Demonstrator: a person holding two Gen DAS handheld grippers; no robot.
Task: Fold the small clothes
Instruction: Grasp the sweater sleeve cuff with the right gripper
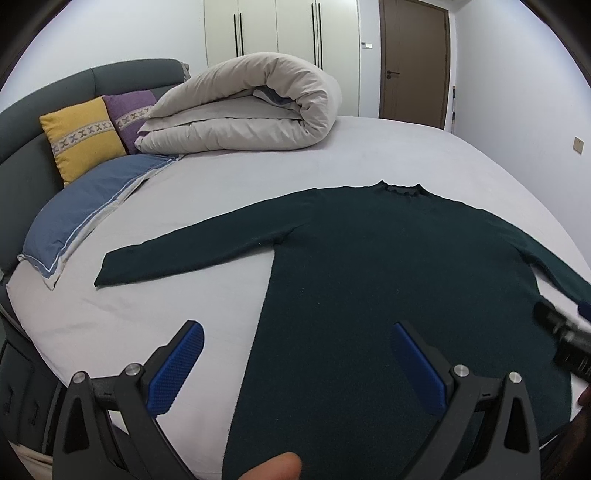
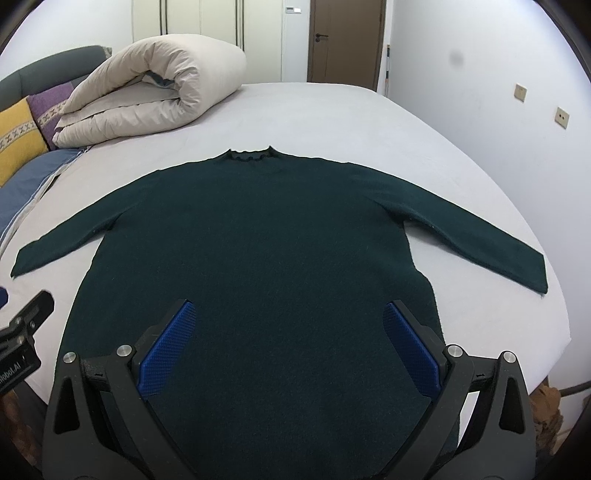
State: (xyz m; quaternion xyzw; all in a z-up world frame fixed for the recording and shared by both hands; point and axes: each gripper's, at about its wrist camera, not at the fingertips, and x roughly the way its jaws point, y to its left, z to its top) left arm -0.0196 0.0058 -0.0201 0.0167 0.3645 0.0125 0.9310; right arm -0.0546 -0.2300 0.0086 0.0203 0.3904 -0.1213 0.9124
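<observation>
Left tool (image 1: 297, 332) wide open, holding nothing, over the left hem edge of the dark green sweater (image 1: 388, 277); one pad above bare sheet, the other above fabric. Right tool (image 2: 290, 312) also wide open and empty, over the lower body of the sweater. Sweater lies flat on the bed (image 2: 332, 110), both sleeves spread out, collar at the far end. Farther back: blue pillow (image 1: 85, 218), yellow cushion (image 1: 83, 136), purple cushion (image 1: 129, 110), rolled beige duvet (image 1: 251, 107), wardrobe (image 1: 280, 29), door (image 1: 415, 62).
</observation>
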